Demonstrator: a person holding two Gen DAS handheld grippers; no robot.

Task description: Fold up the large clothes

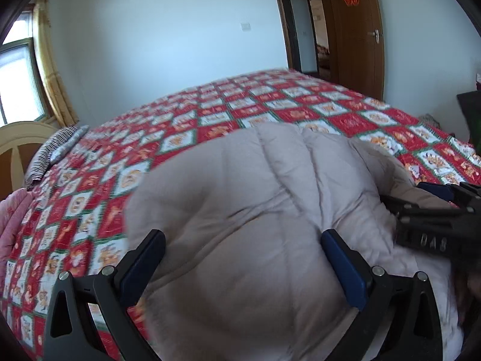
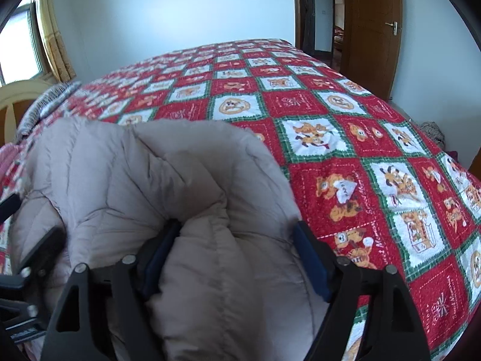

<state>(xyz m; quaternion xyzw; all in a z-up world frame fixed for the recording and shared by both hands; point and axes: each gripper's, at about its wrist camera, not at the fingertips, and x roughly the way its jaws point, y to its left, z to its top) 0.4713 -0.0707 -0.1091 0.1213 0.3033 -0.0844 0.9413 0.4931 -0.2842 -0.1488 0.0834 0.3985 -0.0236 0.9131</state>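
Note:
A bulky beige padded jacket point(image 1: 255, 210) lies bunched on the red patterned bedspread point(image 1: 210, 111). My left gripper point(image 1: 243, 240) has its jaws wide apart with a thick fold of the jacket between them. My right gripper point(image 2: 237, 234) also stands wide, with a puffy fold of the jacket point(image 2: 135, 174) bulging between its fingers. The right gripper shows in the left wrist view point(image 1: 436, 219) at the right, pressed into the jacket. The left gripper's fingers point(image 2: 39, 246) show at the left edge of the right wrist view.
The bedspread point(image 2: 345, 126) stretches far and right of the jacket. A striped pillow point(image 1: 54, 150) and a pink quilt point(image 1: 12, 216) lie at the left by the headboard point(image 1: 18, 138). A wooden door point(image 2: 372, 30) stands open beyond the bed.

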